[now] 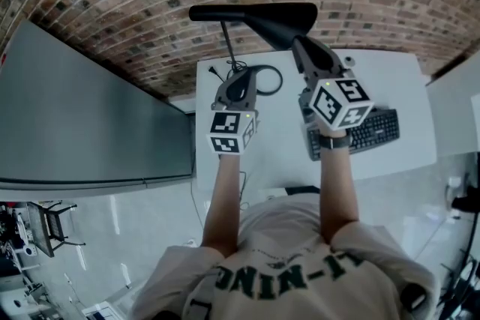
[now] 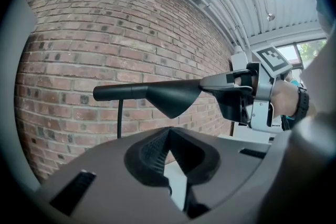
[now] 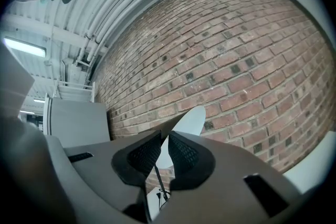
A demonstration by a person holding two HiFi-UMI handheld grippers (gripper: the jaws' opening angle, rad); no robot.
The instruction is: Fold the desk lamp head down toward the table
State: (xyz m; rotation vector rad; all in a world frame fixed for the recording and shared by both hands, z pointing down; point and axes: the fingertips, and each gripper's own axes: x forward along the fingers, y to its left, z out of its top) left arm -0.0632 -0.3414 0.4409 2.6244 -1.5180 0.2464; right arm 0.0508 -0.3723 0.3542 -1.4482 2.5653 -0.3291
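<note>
The black desk lamp head lies level over the white table's far edge, on a thin stem. My right gripper is shut on the head's wide end. In the right gripper view the pale underside of the head runs edge-on between the ribbed pads. The left gripper view shows the head from the side, with the right gripper clamped on it. My left gripper hangs lower, near the stem's foot. Its fingertips meet with nothing between them.
A black keyboard lies on the white table under my right wrist. The lamp's cable loops by the left gripper. A brick wall stands close behind. A grey panel sits to the left.
</note>
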